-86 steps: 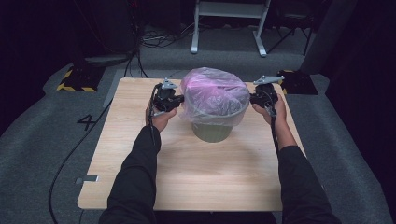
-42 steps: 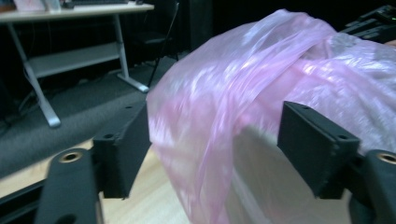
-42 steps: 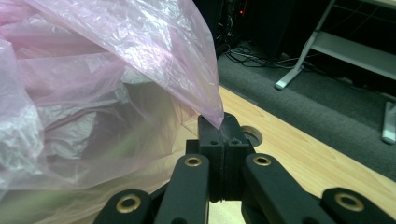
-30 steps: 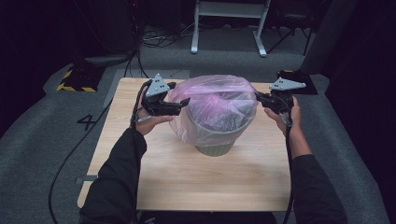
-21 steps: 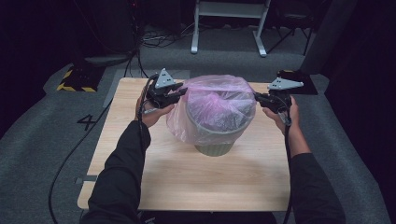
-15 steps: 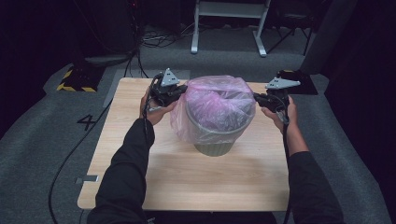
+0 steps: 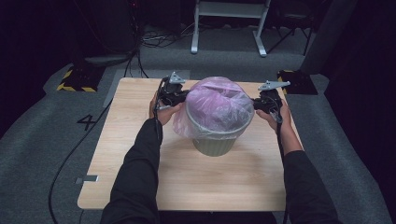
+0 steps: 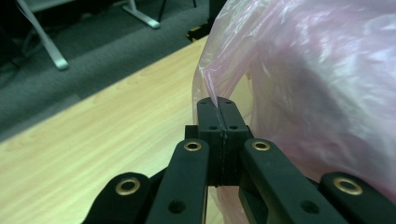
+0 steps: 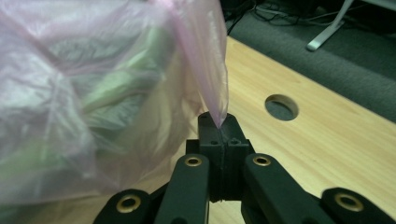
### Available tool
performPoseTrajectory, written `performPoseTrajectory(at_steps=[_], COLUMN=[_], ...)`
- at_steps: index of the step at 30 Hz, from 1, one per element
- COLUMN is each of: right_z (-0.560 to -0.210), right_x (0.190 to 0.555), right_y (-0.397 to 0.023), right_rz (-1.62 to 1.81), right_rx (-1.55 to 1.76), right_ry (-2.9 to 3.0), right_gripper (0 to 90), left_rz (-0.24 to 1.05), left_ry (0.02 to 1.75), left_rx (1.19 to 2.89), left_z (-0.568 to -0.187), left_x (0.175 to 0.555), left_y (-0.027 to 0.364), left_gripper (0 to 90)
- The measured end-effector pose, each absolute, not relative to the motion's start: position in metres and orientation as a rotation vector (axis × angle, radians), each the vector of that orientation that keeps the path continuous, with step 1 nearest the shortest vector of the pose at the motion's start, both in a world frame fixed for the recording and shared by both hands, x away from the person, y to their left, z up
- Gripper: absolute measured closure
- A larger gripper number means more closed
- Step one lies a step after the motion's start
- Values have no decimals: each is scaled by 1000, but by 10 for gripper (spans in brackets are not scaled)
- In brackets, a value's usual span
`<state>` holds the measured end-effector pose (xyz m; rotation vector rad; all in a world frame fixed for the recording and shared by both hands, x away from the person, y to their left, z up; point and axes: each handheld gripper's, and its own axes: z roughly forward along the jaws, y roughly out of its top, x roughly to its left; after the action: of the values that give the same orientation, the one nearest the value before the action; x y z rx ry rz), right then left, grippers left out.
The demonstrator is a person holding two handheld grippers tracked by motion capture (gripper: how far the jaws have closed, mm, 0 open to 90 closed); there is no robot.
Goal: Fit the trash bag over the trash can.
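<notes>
The thin pink plastic bag drapes over the pale green round bin mid-table. Our left gripper, jaws just closed, now pinches its left edge again; a second ago it hung open. Our right gripper stays clamped on the right edge. With both edges held, we judge we can pull the liner down the rim.

1. The plastic bag is translucent pink.
2. The bin under it is pale green.
3. The table is light wood grain.
4. Each hand-held gripper is black.
5. The floor is dark grey carpet.
6. The sleeves are black.
</notes>
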<state>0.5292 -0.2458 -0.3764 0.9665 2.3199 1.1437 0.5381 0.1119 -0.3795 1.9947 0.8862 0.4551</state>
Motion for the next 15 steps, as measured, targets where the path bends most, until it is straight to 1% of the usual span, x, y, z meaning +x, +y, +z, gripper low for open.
performPoseTrajectory(at_steps=[5,10,12,14,15], right_z=[-382,-390,-394,-398,-398], right_x=[532,535,536,535,534], right_y=[-243,-244,-244,-246,-248], right_rz=[1154,1156,1131,1127,1148], right_rx=[989,1021,1036,1035,1025], right_ry=[2345,2368,2379,2372,2360], right_gripper=[900,900,900,900,900], left_rz=[393,348,354,368,382], left_ry=[922,958,976,968,964], left_rx=[1987,2014,2030,1995,1973], left_z=[-388,-396,-400,-402,-401], left_x=[543,548,548,545,544], left_y=[109,105,105,107,110], left_gripper=[897,896,895,890,858])
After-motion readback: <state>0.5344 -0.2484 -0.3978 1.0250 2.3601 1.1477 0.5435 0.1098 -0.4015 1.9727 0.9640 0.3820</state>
